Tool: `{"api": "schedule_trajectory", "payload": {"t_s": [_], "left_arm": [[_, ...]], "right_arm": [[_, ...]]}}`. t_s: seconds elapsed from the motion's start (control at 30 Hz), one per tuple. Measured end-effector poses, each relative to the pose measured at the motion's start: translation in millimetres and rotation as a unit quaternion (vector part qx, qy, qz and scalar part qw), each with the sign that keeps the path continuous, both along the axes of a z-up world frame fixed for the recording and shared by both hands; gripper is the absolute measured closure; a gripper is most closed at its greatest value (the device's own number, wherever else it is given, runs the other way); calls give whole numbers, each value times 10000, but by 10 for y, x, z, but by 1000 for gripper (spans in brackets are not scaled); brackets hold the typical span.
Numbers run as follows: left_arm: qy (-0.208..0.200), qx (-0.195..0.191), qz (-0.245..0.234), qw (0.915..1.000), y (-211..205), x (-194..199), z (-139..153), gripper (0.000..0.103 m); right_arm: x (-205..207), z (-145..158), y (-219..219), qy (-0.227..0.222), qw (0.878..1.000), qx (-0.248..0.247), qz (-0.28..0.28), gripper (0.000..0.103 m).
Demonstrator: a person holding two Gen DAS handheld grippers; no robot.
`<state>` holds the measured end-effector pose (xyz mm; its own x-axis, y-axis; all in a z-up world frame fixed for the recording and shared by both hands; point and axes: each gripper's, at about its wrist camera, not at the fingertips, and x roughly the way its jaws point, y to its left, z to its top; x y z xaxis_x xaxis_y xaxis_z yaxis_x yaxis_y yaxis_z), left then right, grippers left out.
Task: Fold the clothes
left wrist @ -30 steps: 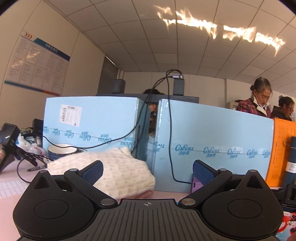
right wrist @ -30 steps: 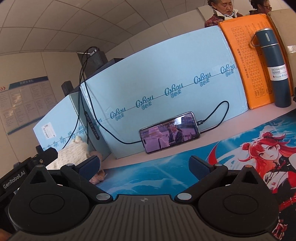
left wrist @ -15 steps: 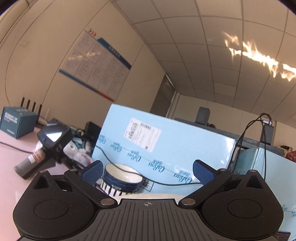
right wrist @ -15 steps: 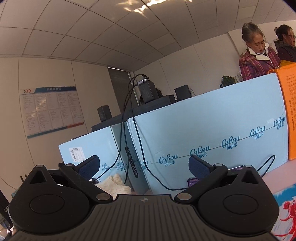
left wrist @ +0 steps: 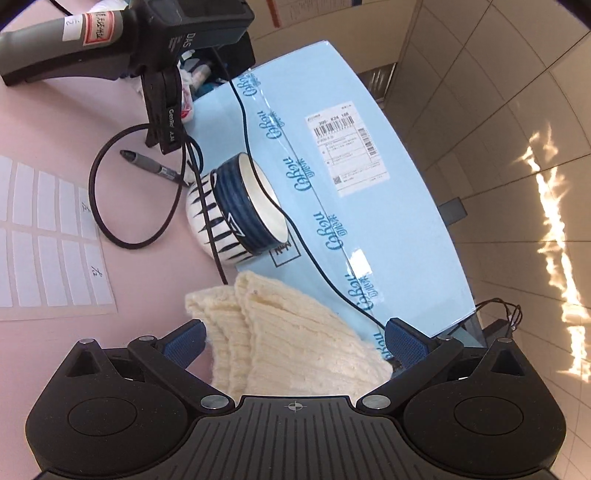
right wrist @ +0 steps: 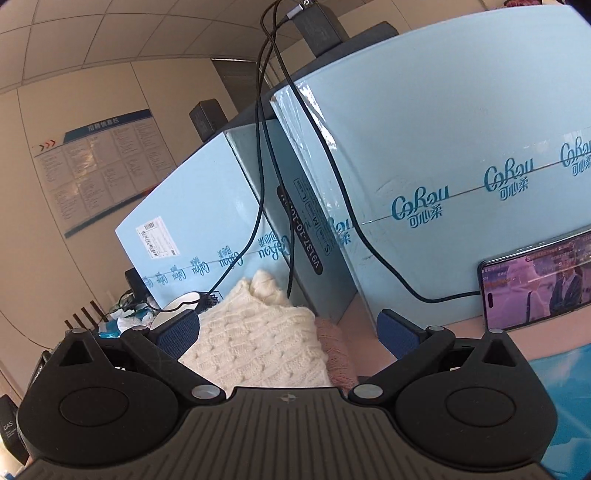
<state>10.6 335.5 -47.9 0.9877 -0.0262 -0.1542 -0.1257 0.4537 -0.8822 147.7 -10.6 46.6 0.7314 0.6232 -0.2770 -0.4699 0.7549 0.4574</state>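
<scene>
A cream knitted sweater lies folded on the pink table against the light blue boxes. My left gripper is open right over it, its blue pads on either side of the knit without closing on it. In the right wrist view the same cream sweater sits on top of a pink knitted garment. My right gripper is open as well, its fingers spread around the pile's near end. Nothing is held by either one.
A blue and white striped bowl stands beside the sweater. A black cable, a marker pen, a label sheet and a black handheld device lie on the table. Light blue boxes wall off the back; a phone leans on one.
Both grippers have swung down from a view of the ceiling and walls onto the sweater pile, which now lies between their open fingers. The left one has rolled sideways.
</scene>
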Motion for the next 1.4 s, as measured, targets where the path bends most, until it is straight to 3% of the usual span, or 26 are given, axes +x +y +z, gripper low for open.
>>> {"api": "schedule_trajectory", "payload": {"t_s": [0.07,0.13,0.23,0.37,0.47,0.57,0.67,0.77,0.93,1.03,1.07,1.17,1.23,1.3,1.37,1.4], "left_arm": [[245,45,-23,9997,-14,70,-18,0],[222,72,-146,9996,-41,92,-24,0],[12,37,-601,9982,-108,143,-18,0],[-409,478,-742,9953,-231,93,104,0],[-744,587,-847,9919,-265,50,172,0],[-844,457,-875,9915,-243,15,164,0],[-703,369,-817,9935,-217,29,140,0],[-471,382,-732,9955,-207,62,122,0],[75,524,-690,9962,-208,138,80,0],[315,754,-598,9949,-239,165,79,3],[347,841,-524,9945,-250,157,85,5],[364,996,-311,9939,-254,126,93,13],[319,953,-177,9948,-221,96,85,20],[255,877,-18,9958,-175,53,77,41],[59,736,123,9972,-133,-2,69,51],[-109,649,193,9976,-112,-39,69,52]], "right_arm": [[101,-61,123,107,9999,-3,33,0],[199,-100,241,147,9998,-30,110,0],[343,-164,404,285,9991,-143,270,0],[455,-257,542,572,9975,-138,396,0],[370,-202,576,504,9973,42,524,0],[277,-86,549,347,9967,276,679,0],[256,-10,428,509,9899,893,976,0],[273,32,317,810,9727,1504,1571,0],[276,88,388,959,9639,1508,1972,2],[245,18,482,994,9744,1070,1709,23],[212,-2,528,916,9804,811,1543,38],[40,-14,687,356,9929,22,1131,68],[-82,12,769,16,9942,-158,1063,74],[-192,50,765,-237,9936,-61,1102,81],[-264,116,773,-412,9917,122,1210,84],[-309,154,769,-495,9899,237,1306,84]]}}
